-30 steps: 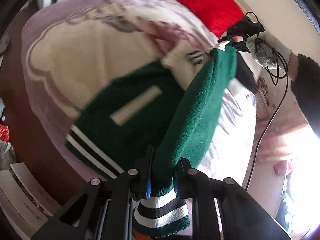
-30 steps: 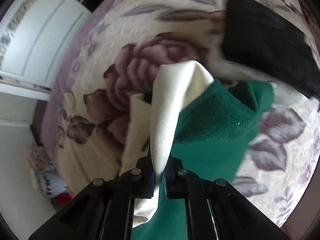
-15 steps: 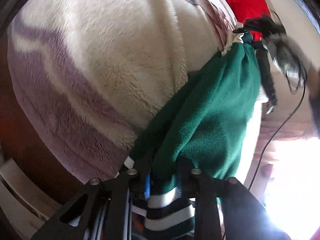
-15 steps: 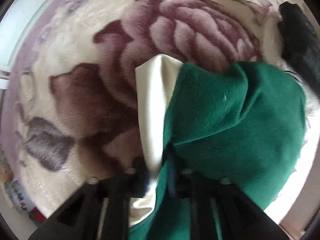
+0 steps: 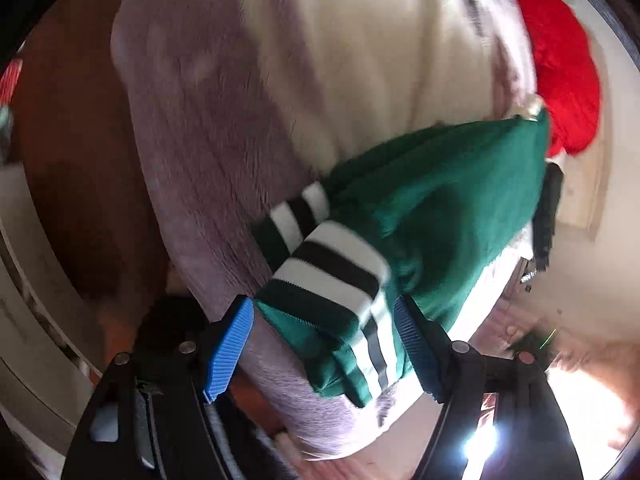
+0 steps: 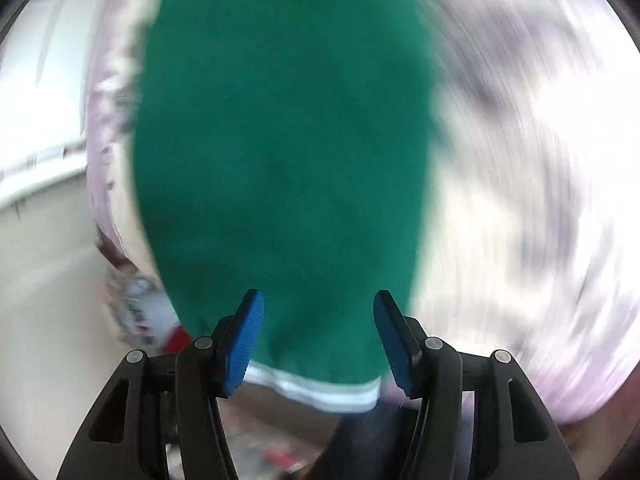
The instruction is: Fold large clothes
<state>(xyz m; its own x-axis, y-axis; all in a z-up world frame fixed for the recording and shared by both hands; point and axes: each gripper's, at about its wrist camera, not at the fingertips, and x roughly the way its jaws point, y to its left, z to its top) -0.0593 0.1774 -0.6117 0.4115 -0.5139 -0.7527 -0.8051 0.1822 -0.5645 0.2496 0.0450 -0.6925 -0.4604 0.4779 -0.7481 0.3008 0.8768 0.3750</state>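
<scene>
Your left hand-held gripper (image 5: 324, 340) has its blue-padded jaws spread apart, with the striped black-and-white hem of a green garment (image 5: 440, 208) lying loose between them, not clamped. Your right hand-held gripper (image 6: 318, 332) is likewise spread apart, and the green cloth fills the space ahead of it; that view is heavily blurred, so little detail can be made out. The garment lies in a doubled-over bundle on the bed (image 5: 360, 60), covered by a cream and mauve fleece blanket, close to the edge of the bed nearest your left side. A red item (image 5: 560, 72) sits at the far edge of the bed. Judging from this, one fold appears laid down and let go. What seems left is to smooth the bundle, square the hem, and perhaps fold once more; whether the sleeves are tucked cannot be told.
</scene>
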